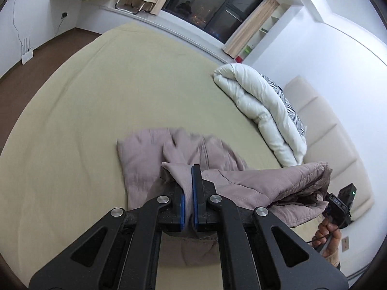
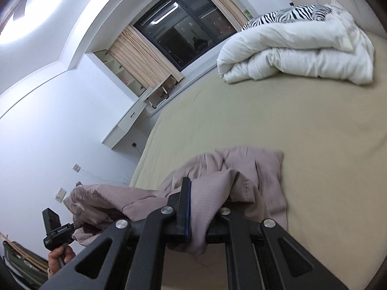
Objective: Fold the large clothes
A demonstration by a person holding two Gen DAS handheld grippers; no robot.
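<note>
Left gripper [image 1: 188,181] fingers clenched on an edge of the mauve garment [image 1: 150,154]. Right gripper [image 2: 203,200] fingers also clamp its fabric, one finger buried under cloth. Garment lifted between them, far part bunched on the bed [image 1: 121,84]. White duvet [image 2: 302,50] well apart.
</note>
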